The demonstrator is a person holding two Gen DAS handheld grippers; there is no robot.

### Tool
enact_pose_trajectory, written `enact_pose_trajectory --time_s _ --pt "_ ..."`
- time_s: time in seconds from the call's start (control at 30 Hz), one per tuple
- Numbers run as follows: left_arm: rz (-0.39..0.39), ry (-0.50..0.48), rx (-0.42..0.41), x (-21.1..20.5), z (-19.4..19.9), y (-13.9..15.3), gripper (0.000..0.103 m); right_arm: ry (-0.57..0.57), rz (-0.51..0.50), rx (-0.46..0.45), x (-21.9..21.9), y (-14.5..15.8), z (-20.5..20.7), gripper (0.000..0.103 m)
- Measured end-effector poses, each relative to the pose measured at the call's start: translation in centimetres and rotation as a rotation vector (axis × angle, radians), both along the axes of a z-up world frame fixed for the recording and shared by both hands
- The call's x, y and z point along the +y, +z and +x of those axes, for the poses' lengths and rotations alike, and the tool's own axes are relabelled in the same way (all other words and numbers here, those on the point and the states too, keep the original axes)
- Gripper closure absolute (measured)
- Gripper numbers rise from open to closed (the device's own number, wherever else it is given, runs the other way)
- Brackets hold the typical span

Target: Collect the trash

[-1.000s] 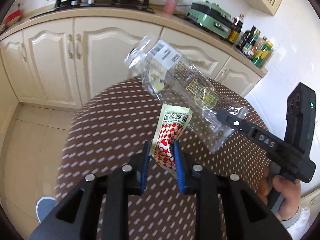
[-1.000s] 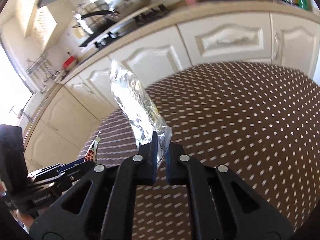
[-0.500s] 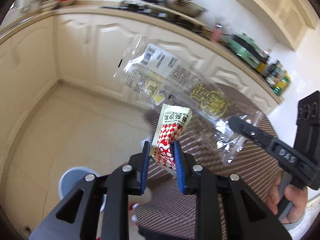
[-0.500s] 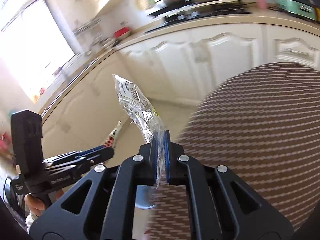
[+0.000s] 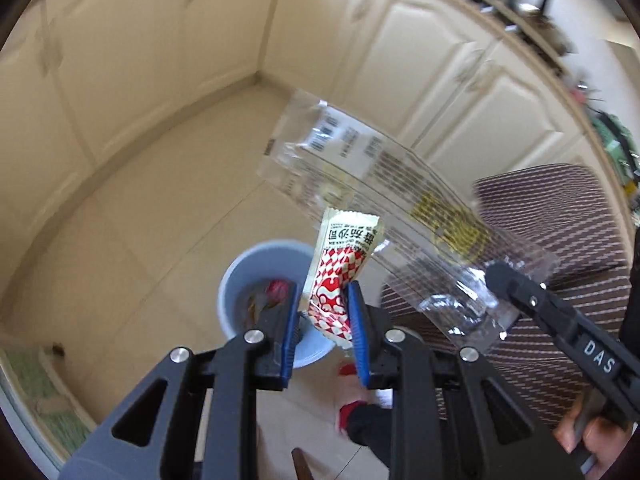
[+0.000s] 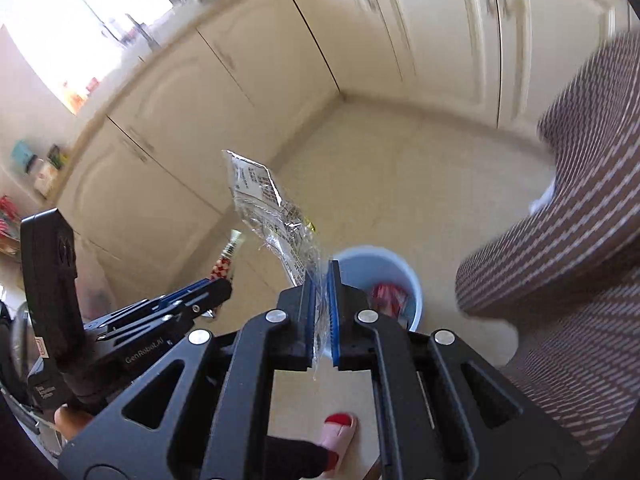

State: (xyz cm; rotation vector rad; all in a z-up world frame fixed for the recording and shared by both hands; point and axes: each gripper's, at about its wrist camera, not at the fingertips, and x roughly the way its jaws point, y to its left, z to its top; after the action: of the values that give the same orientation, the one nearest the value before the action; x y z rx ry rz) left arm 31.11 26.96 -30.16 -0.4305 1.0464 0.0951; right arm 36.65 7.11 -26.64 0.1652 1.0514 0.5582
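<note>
In the left wrist view our left gripper (image 5: 323,316) clamps a red-and-white sachet (image 5: 340,276) above the blue bin (image 5: 240,280) at lower centre. Only the right wrist view shows our right gripper (image 6: 320,312) pinching the clear wrapper (image 6: 276,216); the bin's contents blur.

Home kitchen: cream panelled base cabinets (image 5: 420,60) under a countertop (image 6: 168,36), tiled floor (image 5: 168,208), cloth-covered table (image 5: 560,240).

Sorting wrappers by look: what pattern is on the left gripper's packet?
Red-and-white pattern with a pale top, on the sauce packet; left wrist view.
</note>
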Motion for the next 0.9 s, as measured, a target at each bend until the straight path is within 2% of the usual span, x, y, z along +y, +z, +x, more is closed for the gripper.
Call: enact_pose_trajectory --time_s 0.1,0.17,0.33,0.5,0.7,0.73,0.77,0.83,0.9 --pt "-0.072 0.047 0.063 1.5 -0.1 -5.0 0.080 -0.009 -0.043 0.080 1.1 -4.9 0.0 0.097" --pt "-0.092 0.065 0.104 1.8 0.1 -8.0 0.080 -0.024 -0.069 0.129 1.5 -8.2 0.4 0.097" --pt "-0.169 0.106 0.178 1.8 1.0 -13.3 0.080 -0.048 -0.124 0.194 1.9 -13.1 1.9 0.097" --pt "-0.169 0.104 0.211 1.6 1.2 -15.8 0.080 -0.062 -0.158 0.216 3.2 -16.7 3.7 0.095" --pt "-0.267 0.103 0.246 1.4 2.7 -18.0 0.079 -0.090 -0.127 0.249 3.6 -20.1 4.4 0.090" --pt "-0.270 0.103 0.250 1.5 2.8 -18.3 0.079 -0.095 -0.126 0.250 3.5 -20.5 4.6 0.083" --pt "-0.273 0.103 0.255 1.6 2.8 -18.5 0.079 -0.110 -0.131 0.249 3.3 -21.0 4.8 0.070" --pt "-0.291 0.104 0.269 1.9 3.0 -19.2 0.079 -0.132 -0.130 0.252 3.2 -21.6 4.8 0.052" --pt "-0.295 0.100 0.278 1.5 3.3 -19.7 0.079 -0.128 -0.136 0.250 3.1 -22.2 4.9 0.052"
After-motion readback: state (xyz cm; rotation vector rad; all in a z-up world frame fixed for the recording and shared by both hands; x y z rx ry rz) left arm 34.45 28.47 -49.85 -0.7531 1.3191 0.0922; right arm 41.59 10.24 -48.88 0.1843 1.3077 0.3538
